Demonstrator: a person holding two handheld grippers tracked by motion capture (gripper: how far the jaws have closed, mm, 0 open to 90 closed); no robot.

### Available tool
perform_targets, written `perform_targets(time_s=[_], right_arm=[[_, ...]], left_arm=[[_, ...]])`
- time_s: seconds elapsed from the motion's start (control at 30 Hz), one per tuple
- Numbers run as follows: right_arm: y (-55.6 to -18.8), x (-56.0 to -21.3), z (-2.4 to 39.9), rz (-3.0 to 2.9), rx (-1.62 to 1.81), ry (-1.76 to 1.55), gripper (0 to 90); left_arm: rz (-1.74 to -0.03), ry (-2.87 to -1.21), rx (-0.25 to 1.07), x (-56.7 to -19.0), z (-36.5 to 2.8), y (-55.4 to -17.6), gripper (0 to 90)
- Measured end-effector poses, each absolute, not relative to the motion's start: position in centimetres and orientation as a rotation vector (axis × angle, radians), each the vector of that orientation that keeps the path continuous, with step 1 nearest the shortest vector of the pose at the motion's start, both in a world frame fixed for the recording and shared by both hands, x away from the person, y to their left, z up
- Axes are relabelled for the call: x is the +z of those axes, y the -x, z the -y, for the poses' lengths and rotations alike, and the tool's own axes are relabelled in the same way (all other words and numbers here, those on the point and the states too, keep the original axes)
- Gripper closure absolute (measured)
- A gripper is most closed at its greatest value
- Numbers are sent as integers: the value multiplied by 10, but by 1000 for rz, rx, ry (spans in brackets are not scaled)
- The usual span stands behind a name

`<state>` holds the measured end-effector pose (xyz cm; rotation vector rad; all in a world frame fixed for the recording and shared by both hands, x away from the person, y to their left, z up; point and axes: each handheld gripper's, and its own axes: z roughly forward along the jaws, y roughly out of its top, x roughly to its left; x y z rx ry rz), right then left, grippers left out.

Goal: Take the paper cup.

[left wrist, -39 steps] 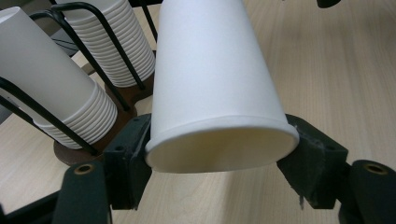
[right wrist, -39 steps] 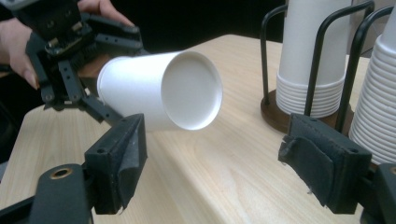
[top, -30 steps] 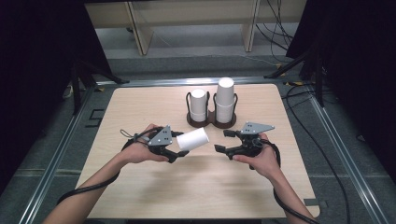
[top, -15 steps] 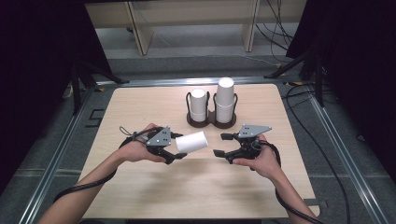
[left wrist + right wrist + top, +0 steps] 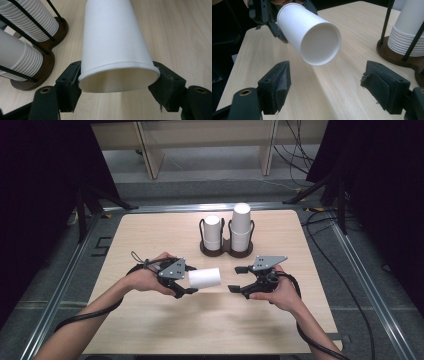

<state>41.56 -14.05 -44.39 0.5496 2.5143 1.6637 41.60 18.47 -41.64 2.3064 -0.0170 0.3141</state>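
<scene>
A white paper cup lies level above the table, and my left gripper is shut on its rim end. In the left gripper view both pads press the cup just behind its open mouth. My right gripper stands open a short way to the right, its jaws turned toward the cup's closed base. In the right gripper view the cup hangs beyond and between the spread jaws without touching them; my right gripper holds nothing, and the left gripper shows behind the cup.
A dark brown two-post cup rack stands at the middle back of the wooden table, with a shorter cup stack on the left and a taller cup stack on the right. Metal rails frame the table.
</scene>
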Motion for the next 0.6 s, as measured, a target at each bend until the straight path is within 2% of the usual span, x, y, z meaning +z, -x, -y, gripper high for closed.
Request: perform_targets(time_s=[0.6], right_arm=[[-419, -442, 134, -2616, 1593, -409, 230]], left_arm=[[139, -2388, 253, -411, -181, -414, 307]])
